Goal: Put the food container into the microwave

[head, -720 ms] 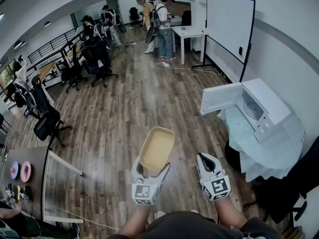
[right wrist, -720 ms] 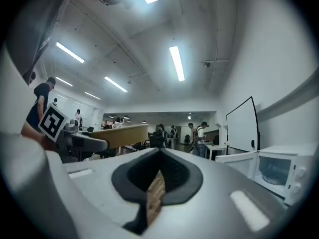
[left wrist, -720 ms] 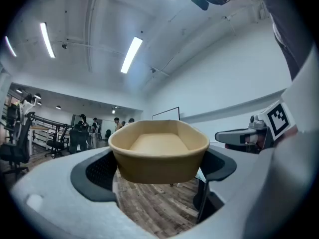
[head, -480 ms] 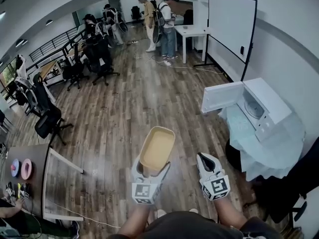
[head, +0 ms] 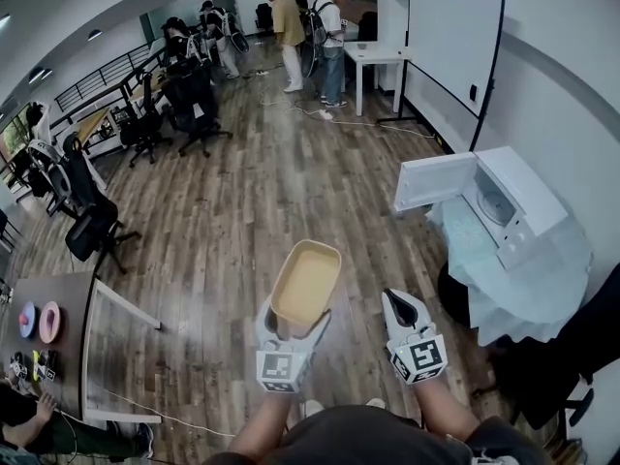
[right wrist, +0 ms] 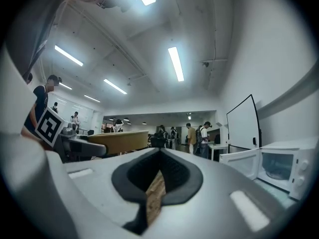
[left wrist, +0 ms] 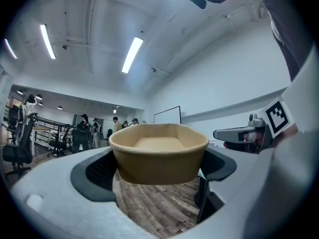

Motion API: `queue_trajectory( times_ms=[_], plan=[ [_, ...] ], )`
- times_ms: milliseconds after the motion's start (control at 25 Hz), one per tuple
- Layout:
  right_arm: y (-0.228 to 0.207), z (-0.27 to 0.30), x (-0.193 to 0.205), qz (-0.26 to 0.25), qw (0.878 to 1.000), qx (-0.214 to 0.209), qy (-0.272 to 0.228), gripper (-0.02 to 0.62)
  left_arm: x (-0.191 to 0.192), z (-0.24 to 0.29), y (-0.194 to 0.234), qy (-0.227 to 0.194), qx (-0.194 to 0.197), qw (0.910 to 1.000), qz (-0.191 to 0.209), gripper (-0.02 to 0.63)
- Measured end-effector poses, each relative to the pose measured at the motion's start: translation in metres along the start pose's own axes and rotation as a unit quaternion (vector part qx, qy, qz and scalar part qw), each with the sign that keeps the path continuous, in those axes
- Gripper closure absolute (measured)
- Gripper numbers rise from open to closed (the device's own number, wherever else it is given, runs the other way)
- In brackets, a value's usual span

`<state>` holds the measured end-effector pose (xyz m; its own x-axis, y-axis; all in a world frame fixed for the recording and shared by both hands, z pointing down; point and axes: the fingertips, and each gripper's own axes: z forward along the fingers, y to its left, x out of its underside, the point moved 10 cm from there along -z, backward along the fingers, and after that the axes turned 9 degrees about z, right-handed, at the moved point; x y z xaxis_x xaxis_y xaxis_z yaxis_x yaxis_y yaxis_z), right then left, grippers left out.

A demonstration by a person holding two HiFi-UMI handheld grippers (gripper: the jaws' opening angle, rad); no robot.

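An empty tan food container (head: 306, 285) is held level above the wooden floor, and my left gripper (head: 291, 329) is shut on its near end. In the left gripper view the container (left wrist: 158, 151) fills the space between the two jaws. My right gripper (head: 401, 310) rides beside it on the right, shut with nothing in it; its jaws meet in the right gripper view (right wrist: 158, 176). The white microwave (head: 509, 206) stands to the right on a table, its door (head: 434, 181) swung open toward me. It also shows at the right edge of the right gripper view, the microwave (right wrist: 286, 166).
The microwave's table carries a pale cloth (head: 528, 279). A whiteboard (head: 453, 46) stands beyond it. Office chairs (head: 92, 231) line the left, and a desk corner (head: 58, 327) sits lower left. Several people (head: 310, 27) stand at the far end by a white table (head: 378, 61).
The view has shifted slightly forward; the microwave sits a touch higher and the far people closer to the top. Both grippers keep their hold and spacing.
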<state>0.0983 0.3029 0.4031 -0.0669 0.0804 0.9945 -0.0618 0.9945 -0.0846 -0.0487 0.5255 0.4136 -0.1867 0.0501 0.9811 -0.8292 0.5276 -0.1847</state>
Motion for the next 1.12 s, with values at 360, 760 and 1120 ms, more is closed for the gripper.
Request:
queue_trajectory(
  times_ms=[360, 760, 1120],
  plan=[
    [0.034, 0.017, 0.011, -0.004, 1.000, 0.015, 0.010, 0.595, 0.015, -0.013, 0.033, 0.004, 0.011, 0.9999, -0.005, 0.089],
    [0.057, 0.029, 0.020, -0.010, 0.999, 0.034, 0.014, 0.594, 0.027, -0.014, 0.056, -0.004, 0.032, 0.9995, 0.004, 0.089],
    [0.029, 0.055, 0.020, -0.006, 0.999, 0.036, 0.014, 0.594, 0.021, 0.022, 0.059, -0.009, 0.036, 0.9992, 0.011, 0.089]
  ],
)
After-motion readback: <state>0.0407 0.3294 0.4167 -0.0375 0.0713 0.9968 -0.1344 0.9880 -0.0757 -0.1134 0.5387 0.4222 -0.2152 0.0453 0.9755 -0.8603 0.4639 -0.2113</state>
